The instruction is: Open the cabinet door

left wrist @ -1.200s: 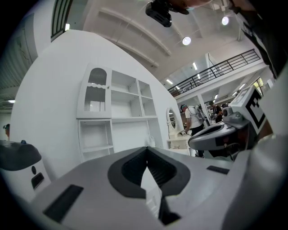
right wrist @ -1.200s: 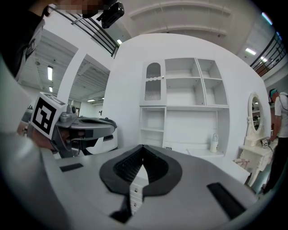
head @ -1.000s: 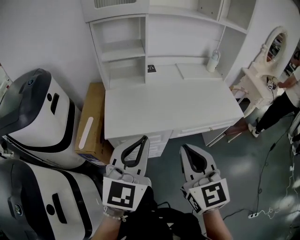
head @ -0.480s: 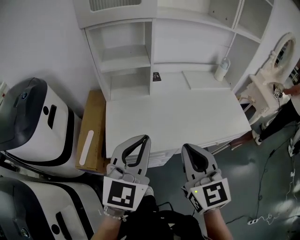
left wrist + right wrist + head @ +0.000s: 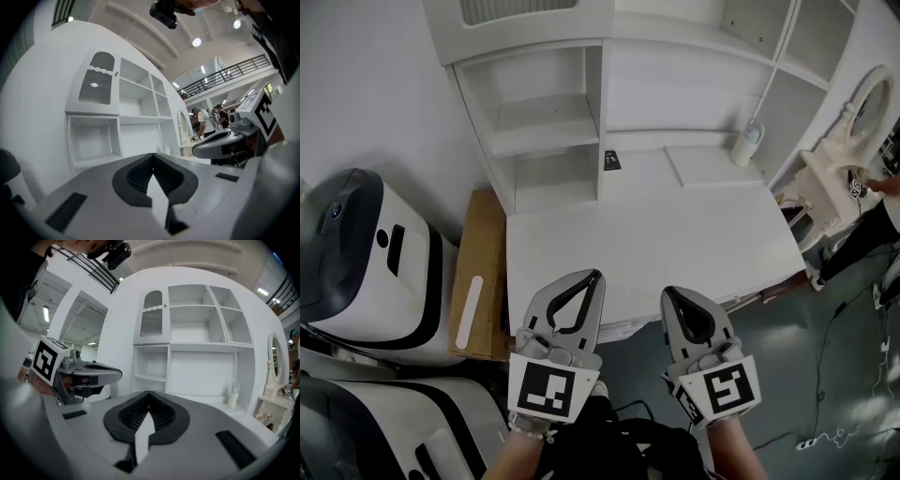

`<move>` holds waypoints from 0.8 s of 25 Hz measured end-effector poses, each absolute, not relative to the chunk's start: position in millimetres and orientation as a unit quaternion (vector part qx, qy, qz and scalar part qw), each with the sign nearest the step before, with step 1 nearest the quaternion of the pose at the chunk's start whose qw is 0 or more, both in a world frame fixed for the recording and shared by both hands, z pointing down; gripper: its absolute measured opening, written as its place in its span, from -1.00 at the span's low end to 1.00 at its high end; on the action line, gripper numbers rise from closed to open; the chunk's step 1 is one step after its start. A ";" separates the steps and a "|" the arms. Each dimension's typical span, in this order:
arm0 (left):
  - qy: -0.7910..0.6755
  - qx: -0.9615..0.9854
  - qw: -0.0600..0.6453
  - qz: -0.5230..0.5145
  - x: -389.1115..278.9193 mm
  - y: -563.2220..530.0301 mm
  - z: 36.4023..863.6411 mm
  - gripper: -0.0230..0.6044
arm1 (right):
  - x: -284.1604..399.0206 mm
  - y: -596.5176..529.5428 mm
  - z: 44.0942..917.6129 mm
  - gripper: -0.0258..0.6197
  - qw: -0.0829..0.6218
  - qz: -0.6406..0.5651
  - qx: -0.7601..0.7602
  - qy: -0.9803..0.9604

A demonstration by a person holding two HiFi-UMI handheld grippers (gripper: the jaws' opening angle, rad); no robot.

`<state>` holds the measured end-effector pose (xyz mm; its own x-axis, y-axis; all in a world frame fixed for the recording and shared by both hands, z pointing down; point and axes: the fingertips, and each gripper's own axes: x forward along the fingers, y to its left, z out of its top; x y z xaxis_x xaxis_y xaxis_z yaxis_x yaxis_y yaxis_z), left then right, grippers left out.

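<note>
the cabinet door (image 5: pixel 152 317), a tall white panel with an arched slatted inset, sits shut at the top of the hutch, high above and ahead of both grippers, more on the left gripper's side. what looks like a small knob (image 5: pixel 164 306) is on the door edge nearer the right gripper. directly under the door are open shelves (image 5: pixel 548 141), and the white desk (image 5: pixel 647 244) lies between them and the jaw tips.

the left gripper (image 5: pixel 594 275) and right gripper (image 5: pixel 668 293) hang side by side over the desk's near edge, both pinched fully together with nothing between the jaws, well apart from the door.

a small bottle (image 5: pixel 748 142) stands far ahead of the right gripper; a cardboard box (image 5: pixel 478 272) lies just outside the left one.

judged from this, the task has not started: the reach up to the knob, a grip on it and the swing outward are all left.
</note>
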<state>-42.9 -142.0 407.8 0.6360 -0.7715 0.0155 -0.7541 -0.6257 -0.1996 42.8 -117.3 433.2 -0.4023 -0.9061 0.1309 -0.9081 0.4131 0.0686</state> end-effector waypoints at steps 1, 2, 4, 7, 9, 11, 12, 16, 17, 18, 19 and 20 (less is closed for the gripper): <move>0.423 -0.900 0.087 -0.050 -43.2 -144.3 408.2 -0.93 | 42.8 -119.8 433.5 -0.92 0.074 0.007 0.542 -0.837; 0.423 -0.900 0.087 -0.050 -43.8 -146.8 408.6 -0.93 | 42.7 -122.3 433.8 -0.92 0.073 0.007 0.543 -0.836; 0.423 -0.901 0.085 -0.049 -45.6 -152.4 409.2 -0.93 | 41.6 -127.8 434.0 -0.92 0.073 0.007 0.544 -0.836; 0.424 -0.901 0.082 -0.046 -48.3 -160.1 409.8 -0.93 | 38.3 -134.7 434.0 -0.92 0.073 0.005 0.544 -0.836; 0.423 -0.901 0.081 -0.046 -48.9 -163.9 410.2 -0.93 | 36.6 -137.8 433.5 -0.92 0.073 0.002 0.543 -0.836; 0.421 -0.902 0.084 -0.045 -48.4 -166.6 409.9 -0.93 | 36.1 -140.1 433.3 -0.92 0.075 0.001 0.544 -0.836; 0.420 -0.903 0.085 -0.044 -48.1 -167.4 409.4 -0.93 | 36.0 -141.0 433.0 -0.92 0.076 0.001 0.544 -0.835; 0.418 -0.904 0.083 -0.042 -48.4 -170.4 407.1 -0.93 | 36.3 -145.1 430.3 -0.92 0.080 0.001 0.545 -0.834; 0.419 -0.903 0.081 -0.041 -48.6 -171.2 406.9 -0.93 | 36.5 -146.0 429.6 -0.92 0.081 0.001 0.545 -0.834; 0.420 -0.903 0.079 -0.041 -48.6 -172.0 407.0 -0.93 | 36.9 -146.7 429.3 -0.92 0.082 0.000 0.545 -0.834; 0.421 -0.903 0.078 -0.042 -48.5 -172.7 407.3 -0.93 | 37.5 -147.3 429.2 -0.92 0.083 0.000 0.544 -0.835; 0.422 -0.902 0.078 -0.042 -48.2 -173.6 407.4 -0.93 | 38.1 -148.1 429.3 -0.92 0.084 0.000 0.544 -0.835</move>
